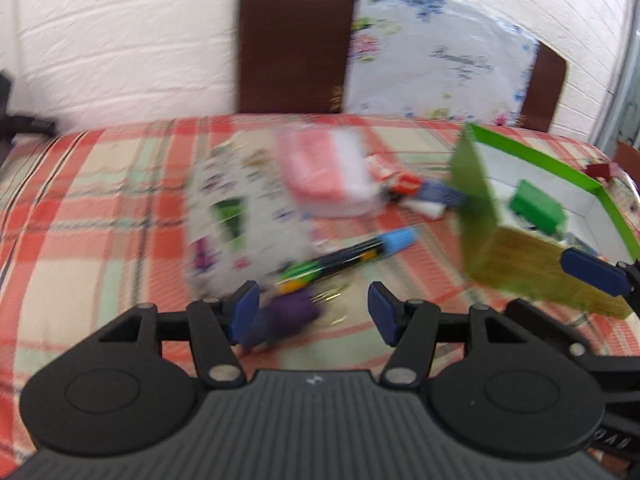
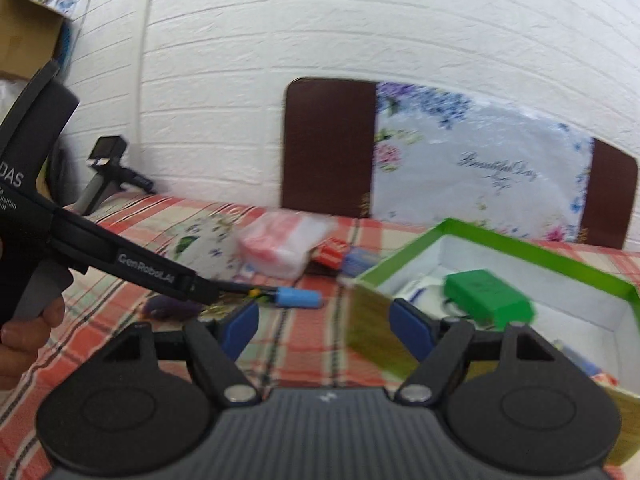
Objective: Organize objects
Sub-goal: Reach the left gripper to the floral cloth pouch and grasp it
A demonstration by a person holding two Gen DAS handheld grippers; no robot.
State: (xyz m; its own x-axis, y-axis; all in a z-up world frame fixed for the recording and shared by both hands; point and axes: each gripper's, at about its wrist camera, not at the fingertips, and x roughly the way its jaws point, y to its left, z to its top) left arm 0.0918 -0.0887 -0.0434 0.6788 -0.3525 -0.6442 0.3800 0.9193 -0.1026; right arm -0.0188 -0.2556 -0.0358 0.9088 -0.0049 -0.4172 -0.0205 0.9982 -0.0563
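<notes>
Both tongs hang over the checked desk (image 1: 100,208) with nothing in them. The left tongs (image 1: 312,312) stand about half open, tipped down at the loose pile near the middle of the desk: a marker with a blue cap (image 1: 360,250) lying slantwise, and a purple thing (image 1: 296,314) just at the left pad, too blurred to name. I judge the spread is set for a thin marker body.

The right tongs (image 2: 324,328) stand wider, empty, beside the near corner of the green box (image 2: 500,240), which sits toward the right edge. A green block (image 2: 488,294) lies inside it already, so the box looks like the collecting place.

Still out on the desk: a pink packet (image 1: 320,172) toward the far edge, and small red cartons (image 1: 390,174) beside it.
</notes>
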